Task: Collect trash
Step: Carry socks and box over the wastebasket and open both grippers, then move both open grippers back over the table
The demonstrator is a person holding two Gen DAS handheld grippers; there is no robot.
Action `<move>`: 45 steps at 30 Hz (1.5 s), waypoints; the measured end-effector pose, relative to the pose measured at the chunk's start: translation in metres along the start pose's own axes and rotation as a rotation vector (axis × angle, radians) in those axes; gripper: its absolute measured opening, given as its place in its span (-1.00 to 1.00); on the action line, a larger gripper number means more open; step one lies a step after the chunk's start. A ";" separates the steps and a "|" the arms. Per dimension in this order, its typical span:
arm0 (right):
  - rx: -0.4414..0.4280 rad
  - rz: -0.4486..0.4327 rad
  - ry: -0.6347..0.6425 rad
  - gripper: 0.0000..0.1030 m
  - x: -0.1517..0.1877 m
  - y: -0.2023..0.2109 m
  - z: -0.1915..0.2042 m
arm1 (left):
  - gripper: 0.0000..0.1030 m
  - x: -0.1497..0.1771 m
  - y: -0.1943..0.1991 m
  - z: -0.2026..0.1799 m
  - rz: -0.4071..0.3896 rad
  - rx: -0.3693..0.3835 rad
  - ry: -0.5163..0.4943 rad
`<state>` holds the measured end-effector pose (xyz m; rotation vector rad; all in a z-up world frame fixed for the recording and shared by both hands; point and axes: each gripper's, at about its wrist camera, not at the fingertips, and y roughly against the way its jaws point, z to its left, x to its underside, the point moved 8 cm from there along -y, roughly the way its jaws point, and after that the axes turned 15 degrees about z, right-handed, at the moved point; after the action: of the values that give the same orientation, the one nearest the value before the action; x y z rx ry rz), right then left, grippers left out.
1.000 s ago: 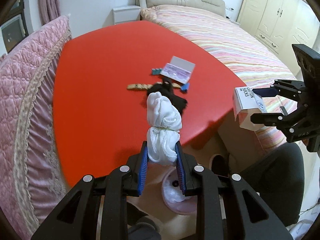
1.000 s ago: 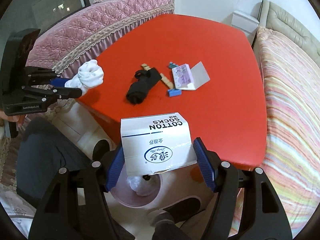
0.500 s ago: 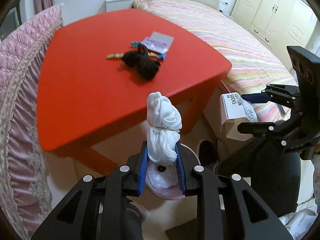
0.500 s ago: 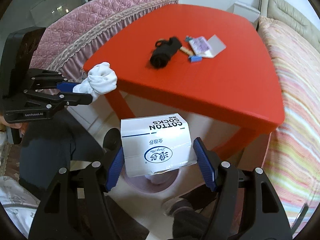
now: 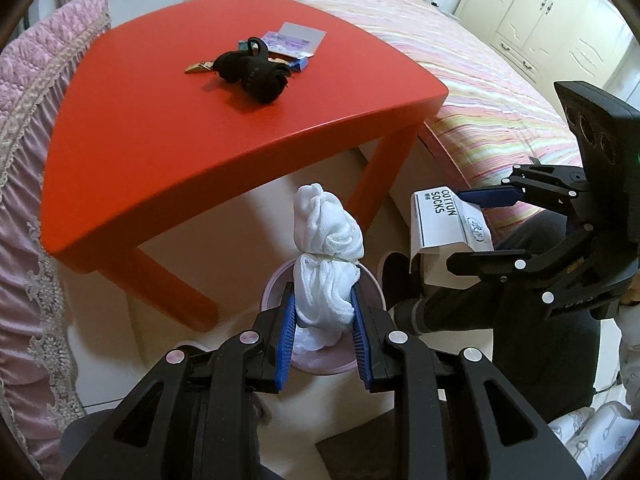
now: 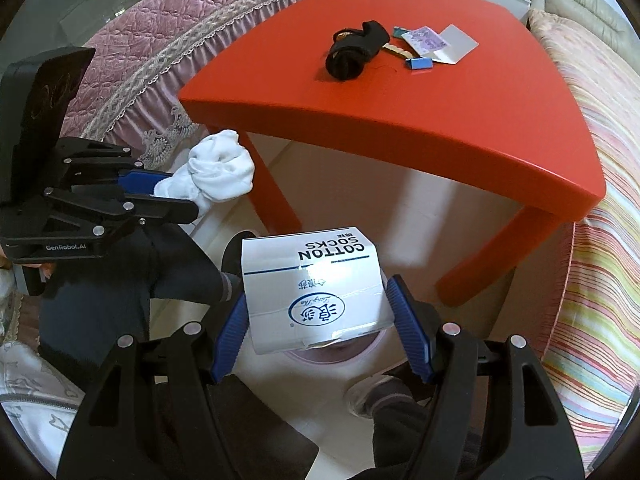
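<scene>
Below, clamped in the blue pads of the left gripper (image 5: pixel 323 316): a white sock bundle (image 5: pixel 326 264), tied at its middle, upright and poised directly above a pink waste bin (image 5: pixel 276 286) on the pale floor. Just to the right, gripped across its width by the right gripper (image 6: pixel 316 332): a white cardboard sleeve (image 6: pixel 314 288) printed "COTTON SOCKS", tilted over the same bin, whose pink rim shows beneath the sleeve's lower edge in the right wrist view. Between and under both tools, dark trouser legs (image 5: pixel 472 312) and socked feet of the person holding them, close beside the bin. Beyond, rising over the bin on angled legs, a red table (image 5: pixel 192 132). Near its far side, in a loose cluster: a balled black sock (image 5: pixel 256 70), a gold-toned strip (image 5: pixel 198 67) poking out beside it, a small blue clip (image 6: pixel 420 63), a purple-printed packet (image 6: pixel 426 40) and a grey card (image 6: pixel 458 44) touching one another. Flanking the table, a pink quilted cover with lace trim (image 5: pixel 28 160) on one side and a striped bedspread (image 5: pixel 480 92) on the other; behind, cream cabinet doors (image 5: pixel 552 32).
</scene>
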<state>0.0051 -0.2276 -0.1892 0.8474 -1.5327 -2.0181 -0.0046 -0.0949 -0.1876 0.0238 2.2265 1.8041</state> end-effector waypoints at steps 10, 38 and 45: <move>-0.015 0.021 0.013 0.70 0.002 -0.004 0.003 | 0.51 -0.005 0.004 -0.001 -0.031 0.034 -0.005; -0.016 0.000 -0.029 0.90 -0.001 0.006 -0.006 | 0.84 -0.010 0.016 0.018 -0.064 0.000 0.063; -0.014 -0.010 -0.042 0.90 -0.008 0.015 -0.012 | 0.84 -0.015 0.024 0.023 -0.066 -0.002 0.077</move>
<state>0.0188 -0.2342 -0.1753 0.8132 -1.5382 -2.0635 0.0111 -0.0704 -0.1661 -0.1202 2.2494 1.8007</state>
